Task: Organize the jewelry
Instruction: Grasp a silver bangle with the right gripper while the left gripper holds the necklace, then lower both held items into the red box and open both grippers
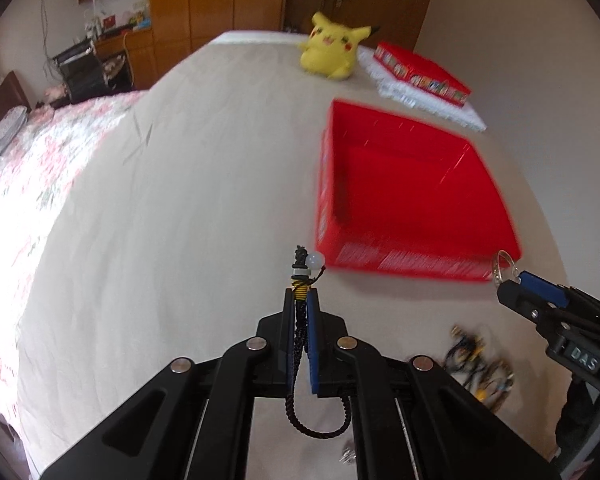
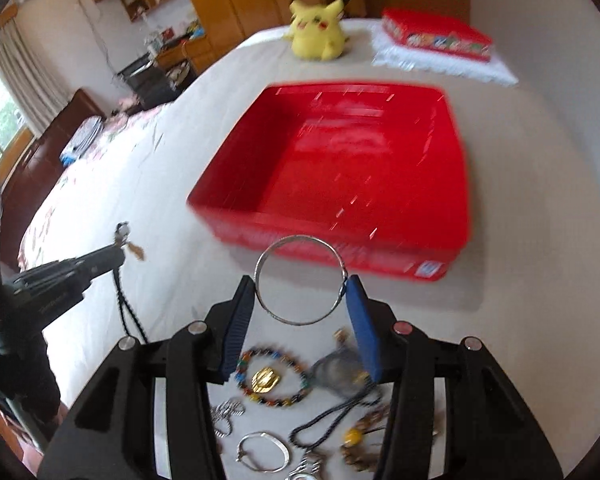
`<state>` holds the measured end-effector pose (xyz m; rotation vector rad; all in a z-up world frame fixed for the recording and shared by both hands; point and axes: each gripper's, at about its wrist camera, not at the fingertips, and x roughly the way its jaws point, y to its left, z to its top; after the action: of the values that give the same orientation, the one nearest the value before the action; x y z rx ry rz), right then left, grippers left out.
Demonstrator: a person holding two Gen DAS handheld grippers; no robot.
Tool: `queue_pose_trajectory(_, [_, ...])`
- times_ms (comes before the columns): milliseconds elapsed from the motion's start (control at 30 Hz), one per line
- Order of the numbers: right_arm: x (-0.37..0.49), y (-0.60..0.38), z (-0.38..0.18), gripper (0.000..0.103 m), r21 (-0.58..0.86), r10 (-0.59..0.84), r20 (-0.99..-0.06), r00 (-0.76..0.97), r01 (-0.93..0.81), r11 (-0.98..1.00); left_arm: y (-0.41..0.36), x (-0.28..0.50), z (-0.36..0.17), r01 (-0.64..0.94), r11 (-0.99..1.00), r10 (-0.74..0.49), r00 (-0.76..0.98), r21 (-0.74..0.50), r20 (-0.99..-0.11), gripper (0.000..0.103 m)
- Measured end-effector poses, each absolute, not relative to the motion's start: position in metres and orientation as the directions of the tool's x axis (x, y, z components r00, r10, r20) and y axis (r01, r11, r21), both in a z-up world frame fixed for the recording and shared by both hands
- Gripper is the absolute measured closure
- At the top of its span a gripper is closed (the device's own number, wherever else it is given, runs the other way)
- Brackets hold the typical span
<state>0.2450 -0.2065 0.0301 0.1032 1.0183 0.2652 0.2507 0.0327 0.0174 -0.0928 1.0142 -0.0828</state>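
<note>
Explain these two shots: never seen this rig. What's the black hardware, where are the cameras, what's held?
No robot here: a person holds a two-finger gripper in each hand, and each carries a fisheye camera looking along its fingers.

The left wrist view shows the left gripper shut on a black cord with a pale bead at its tip. The other gripper enters at the right edge.

The right wrist view shows the right gripper clamping a silver bangle between its fingers.

Both hover over a bed. Ahead sits an open red box, which looks empty. A jewelry pile lies below the right gripper. Further back: a yellow plush and a closed red box on a white cloth.
</note>
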Motion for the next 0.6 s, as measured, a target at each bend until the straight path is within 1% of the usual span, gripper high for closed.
queue_pose_trajectory(233, [0.308, -0.232, 0.053, 0.057, 0.221, 0.247, -0.805, 0.540, -0.114, 0.969, -0.009, 0.313, 0.062, 0.076, 0.982, -0.182, 0.587, -0.171, -0.789, 0.098])
queue_pose_trajectory(367, [0.350, -0.243, 0.049, 0.057, 0.213, 0.221, -0.813, 0.539, -0.078, 0.974, -0.031, 0.366, 0.074, 0.060, 0.983, -0.172, 0.625, -0.173, -0.761, 0.098])
queue_pose_trajectory(500, [0.383, -0.238, 0.028, 0.057, 0.183, 0.199, -0.835, 0.513, -0.082, 0.980, -0.054, 0.415, 0.049, 0.056, 0.988, -0.149, 0.597, -0.144, -0.789, 0.098])
queue_pose_trajectory(600, [0.397, -0.230, 0.007, 0.057, 0.160, 0.188, -0.860, 0.474, -0.100, 0.982, -0.062, 0.440, 0.009, 0.044, 0.990, -0.140, 0.525, -0.137, -0.839, 0.098])
